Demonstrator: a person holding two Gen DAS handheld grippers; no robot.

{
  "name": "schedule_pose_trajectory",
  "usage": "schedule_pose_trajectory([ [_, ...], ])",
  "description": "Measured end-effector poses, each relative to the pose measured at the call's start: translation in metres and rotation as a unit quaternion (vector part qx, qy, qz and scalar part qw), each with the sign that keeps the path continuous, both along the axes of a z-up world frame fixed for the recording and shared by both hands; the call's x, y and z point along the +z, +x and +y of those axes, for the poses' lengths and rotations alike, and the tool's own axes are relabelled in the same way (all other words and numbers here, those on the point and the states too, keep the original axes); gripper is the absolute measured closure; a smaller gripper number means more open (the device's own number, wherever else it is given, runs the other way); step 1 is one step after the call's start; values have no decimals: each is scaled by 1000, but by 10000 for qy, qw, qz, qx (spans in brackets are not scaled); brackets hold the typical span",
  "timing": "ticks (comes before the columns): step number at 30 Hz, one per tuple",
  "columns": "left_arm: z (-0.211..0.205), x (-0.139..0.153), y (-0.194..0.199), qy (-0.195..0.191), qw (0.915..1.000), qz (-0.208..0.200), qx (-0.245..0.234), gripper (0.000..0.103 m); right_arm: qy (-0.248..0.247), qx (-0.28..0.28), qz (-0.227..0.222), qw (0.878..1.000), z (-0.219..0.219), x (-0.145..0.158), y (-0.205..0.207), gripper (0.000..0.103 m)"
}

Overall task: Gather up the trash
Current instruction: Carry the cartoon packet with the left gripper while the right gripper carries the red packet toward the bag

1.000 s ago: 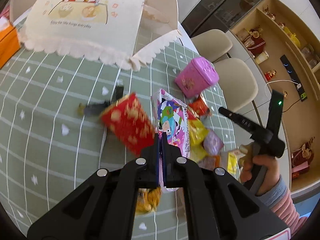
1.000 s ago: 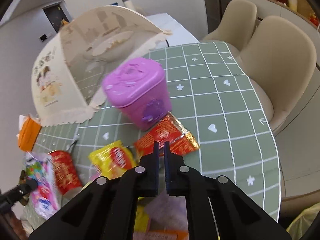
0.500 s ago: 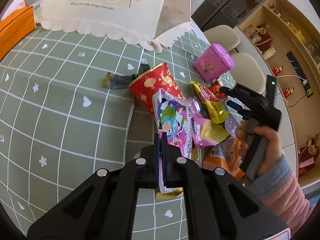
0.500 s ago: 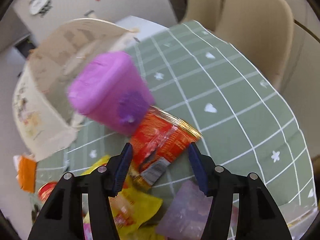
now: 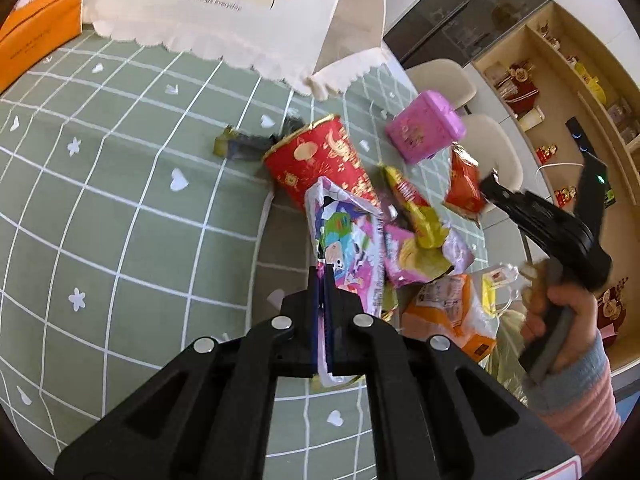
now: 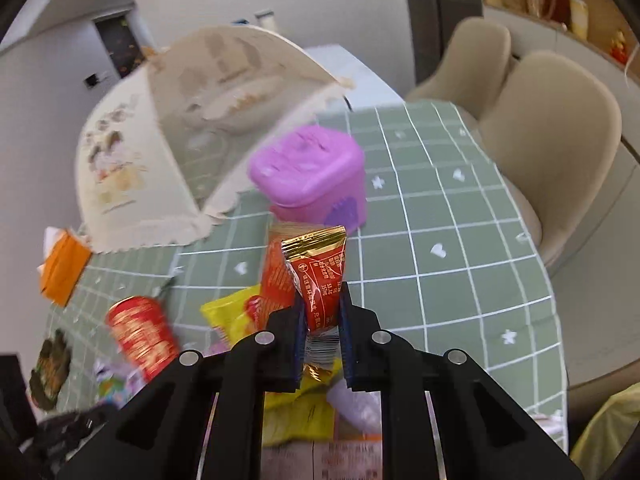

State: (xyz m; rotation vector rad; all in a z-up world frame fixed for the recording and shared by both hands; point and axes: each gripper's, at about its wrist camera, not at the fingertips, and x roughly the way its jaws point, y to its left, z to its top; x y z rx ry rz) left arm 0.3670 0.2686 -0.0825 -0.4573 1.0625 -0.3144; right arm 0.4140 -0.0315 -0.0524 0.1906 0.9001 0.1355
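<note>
A cartoon-printed wrapper (image 5: 346,240), pink and white, stands up crumpled, pinched at its near end. A red packet (image 6: 322,280) with a gold crimped top stands upright, squeezed at its lower part and lifted clear of the heap. On the green checked cloth lies a red and gold paper cup (image 5: 320,160) on its side, mouth to the far left, a dark wrapper (image 5: 244,146) just beyond it. Right of the cup lie a yellow packet (image 5: 416,210), a pink packet (image 5: 412,256) and an orange bag (image 5: 452,312), overlapping.
</note>
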Motion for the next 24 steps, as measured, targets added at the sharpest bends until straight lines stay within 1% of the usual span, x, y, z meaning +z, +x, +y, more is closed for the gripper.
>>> schedule_pose_trajectory([
  [3,-7,13,-4,29,9998,-197,42,101,-48,213,-244,9995,-5,23,-24,88],
  [8,-25,41,-21,129,9986,-503,117,101,105,481,-509,9975,-22,50,-63,88],
  [11,-41,64,-39,318,9965,-762,152,101,36,683,-676,9954,-31,65,-86,88],
  [12,-50,74,-48,352,9955,-863,171,101,6,749,-728,9945,-34,69,-94,88],
  [17,-83,98,-76,476,9927,-1087,214,101,-131,993,-989,9900,-62,88,-140,88],
  [19,-101,109,-87,487,9913,-1208,167,101,-188,1032,-1093,9885,-74,93,-155,88],
  [21,-120,117,-97,577,9894,-1328,133,101,-264,1019,-1203,9871,-88,99,-170,88],
  [24,-148,129,-110,537,9880,-1446,32,101,-304,981,-1331,9858,-113,107,-192,88],
])
